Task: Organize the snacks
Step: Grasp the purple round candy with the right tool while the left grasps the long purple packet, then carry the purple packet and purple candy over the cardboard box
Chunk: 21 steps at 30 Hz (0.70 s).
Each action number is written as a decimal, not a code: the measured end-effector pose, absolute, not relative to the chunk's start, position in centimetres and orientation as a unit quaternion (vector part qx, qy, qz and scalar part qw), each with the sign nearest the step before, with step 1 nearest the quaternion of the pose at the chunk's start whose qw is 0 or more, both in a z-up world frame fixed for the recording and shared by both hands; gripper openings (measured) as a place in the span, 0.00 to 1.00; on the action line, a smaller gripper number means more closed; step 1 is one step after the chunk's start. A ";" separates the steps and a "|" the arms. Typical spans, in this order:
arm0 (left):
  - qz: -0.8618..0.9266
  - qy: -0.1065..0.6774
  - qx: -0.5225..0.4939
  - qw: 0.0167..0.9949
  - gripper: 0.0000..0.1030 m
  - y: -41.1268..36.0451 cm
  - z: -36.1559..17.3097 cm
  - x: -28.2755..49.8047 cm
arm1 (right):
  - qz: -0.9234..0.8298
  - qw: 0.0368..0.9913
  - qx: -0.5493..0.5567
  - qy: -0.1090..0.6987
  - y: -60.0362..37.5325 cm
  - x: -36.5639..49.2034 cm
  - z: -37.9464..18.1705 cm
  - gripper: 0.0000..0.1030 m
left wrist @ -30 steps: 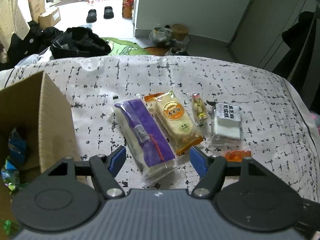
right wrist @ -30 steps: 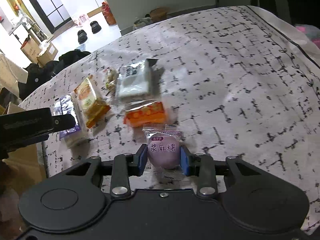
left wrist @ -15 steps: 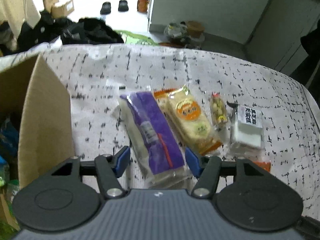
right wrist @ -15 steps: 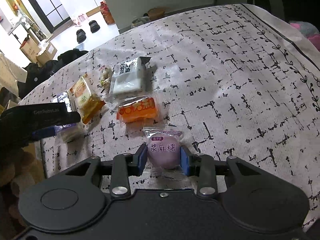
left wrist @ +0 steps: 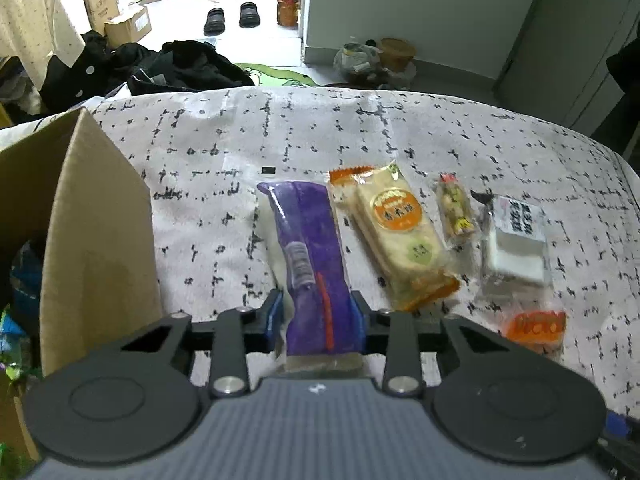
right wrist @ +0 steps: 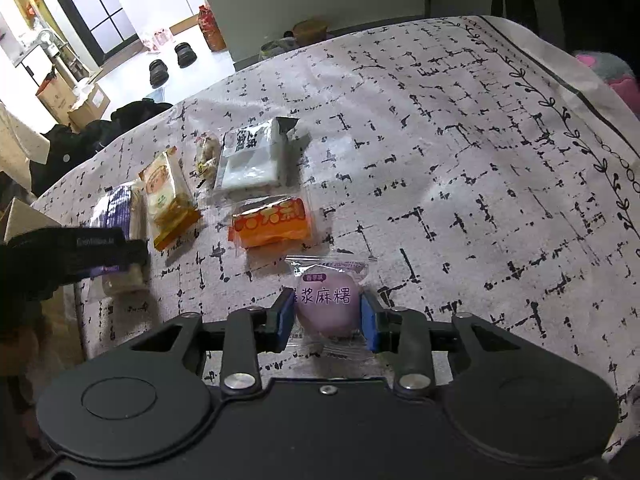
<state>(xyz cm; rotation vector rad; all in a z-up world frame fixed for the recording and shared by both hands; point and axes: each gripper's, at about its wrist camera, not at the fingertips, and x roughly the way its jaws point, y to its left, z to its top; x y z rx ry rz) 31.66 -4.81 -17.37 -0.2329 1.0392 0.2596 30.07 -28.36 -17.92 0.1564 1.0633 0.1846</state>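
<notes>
My left gripper (left wrist: 318,324) is shut on the near end of a long purple snack pack (left wrist: 308,256) that lies on the patterned cloth (left wrist: 200,184). To its right lie an orange-edged cracker pack (left wrist: 400,236), a small nut pack (left wrist: 456,210), a white pack with black print (left wrist: 514,246) and a small orange pack (left wrist: 538,326). My right gripper (right wrist: 326,318) is shut on a round purple mochi pack (right wrist: 326,308) resting on the cloth. The orange pack (right wrist: 272,222) lies just beyond it. The left gripper (right wrist: 76,256) shows at the left edge.
An open cardboard box (left wrist: 84,216) stands at the left with several packets inside. The cloth's right part (right wrist: 480,152) is bare up to its vine-patterned border. Beyond the bed lie dark clothes (left wrist: 188,68), shoes and boxes on the floor.
My left gripper moved forward over the purple pack and closed its jaws on it. My right gripper stayed shut on the mochi pack, almost still.
</notes>
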 end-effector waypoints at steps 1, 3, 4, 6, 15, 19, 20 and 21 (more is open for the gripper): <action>0.119 0.495 -0.111 0.854 0.31 -4.9 -17.2 31.4 | 0.087 0.856 0.075 0.504 -28.4 30.0 -17.8 0.33; 0.107 0.494 -0.110 0.856 0.30 -5.3 -16.8 30.8 | 0.085 0.858 0.076 0.500 -28.6 29.9 -17.4 0.32; 0.100 0.493 -0.106 0.858 0.30 -5.5 -16.6 30.6 | 0.084 0.859 0.078 0.499 -28.7 29.9 -17.3 0.32; 0.088 0.489 -0.098 0.862 0.29 -5.8 -16.2 29.9 | 0.084 0.861 0.080 0.496 -28.7 29.8 -16.9 0.32; 0.057 0.470 -0.105 0.875 0.28 -5.1 -14.2 27.5 | 0.090 0.865 0.081 0.486 -27.8 29.1 -15.7 0.32; 0.045 0.458 -0.101 0.882 0.27 -4.7 -13.1 26.4 | 0.097 0.868 0.080 0.481 -27.0 28.8 -15.0 0.32; 0.041 0.453 -0.098 0.885 0.27 -4.6 -12.8 26.1 | 0.099 0.868 0.080 0.479 -26.9 28.7 -14.8 0.32; 0.038 0.451 -0.098 0.886 0.27 -4.5 -12.5 25.7 | 0.101 0.869 0.080 0.478 -26.6 28.7 -14.7 0.32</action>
